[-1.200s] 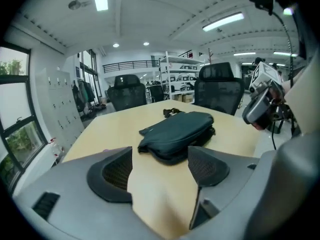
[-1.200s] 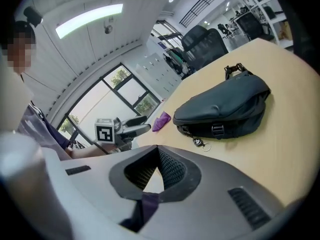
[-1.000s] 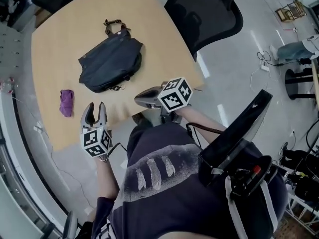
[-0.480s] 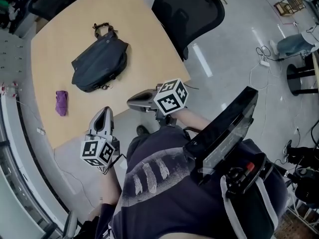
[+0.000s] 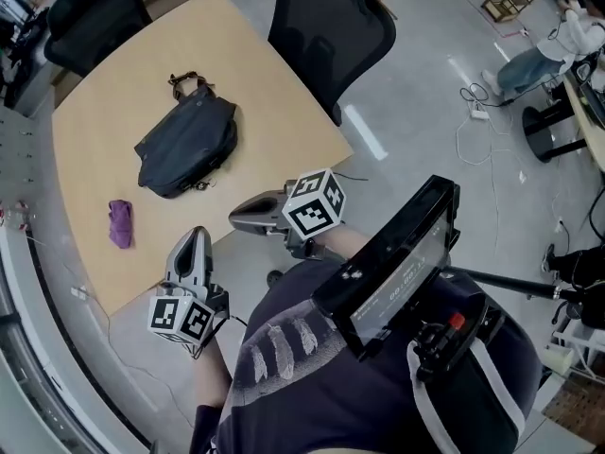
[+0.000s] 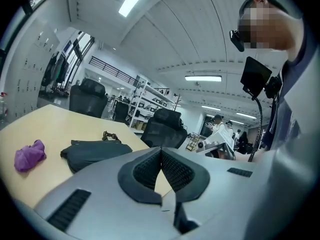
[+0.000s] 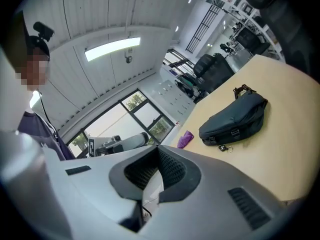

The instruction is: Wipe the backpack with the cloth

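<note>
A dark backpack (image 5: 186, 143) lies on the wooden table (image 5: 104, 112), also seen in the left gripper view as the backpack (image 6: 95, 153) and in the right gripper view as the backpack (image 7: 235, 118). A purple cloth (image 5: 120, 223) lies near the table's left edge; the cloth (image 6: 29, 155) and the cloth (image 7: 185, 138) show small in the gripper views. My left gripper (image 5: 196, 238) is shut and empty, held off the table's near edge. My right gripper (image 5: 234, 221) is shut and empty, pointing left beside the table's corner.
A black office chair (image 5: 331, 26) stands at the table's right side, another chair (image 5: 90, 12) at the far end. A device on a chest mount (image 5: 388, 268) juts out in front of the person. Cables and stools (image 5: 558, 140) are on the floor at right.
The left gripper's jaws have shut, and it has drawn back off the table's near edge and risen. The right gripper has also lifted. The table looks farther away.
</note>
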Motion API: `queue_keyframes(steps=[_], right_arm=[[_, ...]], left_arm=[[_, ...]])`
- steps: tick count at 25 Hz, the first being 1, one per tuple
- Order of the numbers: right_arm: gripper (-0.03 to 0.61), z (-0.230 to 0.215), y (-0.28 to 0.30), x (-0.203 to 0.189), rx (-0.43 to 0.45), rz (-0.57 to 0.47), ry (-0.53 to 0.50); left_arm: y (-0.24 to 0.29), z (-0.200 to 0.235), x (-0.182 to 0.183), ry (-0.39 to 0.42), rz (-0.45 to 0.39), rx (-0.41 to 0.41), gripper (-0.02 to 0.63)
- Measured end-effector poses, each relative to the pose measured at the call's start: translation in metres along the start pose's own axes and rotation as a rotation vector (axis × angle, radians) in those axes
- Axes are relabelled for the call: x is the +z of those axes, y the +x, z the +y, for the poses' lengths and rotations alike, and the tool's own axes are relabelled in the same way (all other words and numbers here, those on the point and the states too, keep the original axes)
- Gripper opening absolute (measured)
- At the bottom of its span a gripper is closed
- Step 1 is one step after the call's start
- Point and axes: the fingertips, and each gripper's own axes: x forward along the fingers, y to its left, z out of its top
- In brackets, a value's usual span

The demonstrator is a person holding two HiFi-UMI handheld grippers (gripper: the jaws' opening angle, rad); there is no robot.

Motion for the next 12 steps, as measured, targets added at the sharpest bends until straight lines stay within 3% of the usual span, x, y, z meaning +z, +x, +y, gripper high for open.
queue_keyframes(steps=[4, 12], right_arm=[[0.003, 0.016, 0.017, -0.014, -0.019, 0.006, 0.007], [0.003, 0.041, -0.006, -0.018, -0.143, -0.113, 0.016]], left_arm=[[-0.021, 0.004, -0.014, -0.007, 0.03, -0.042, 0.009], [-0.012, -0.025, -0.028, 0.05, 0.043, -0.233, 0.009]])
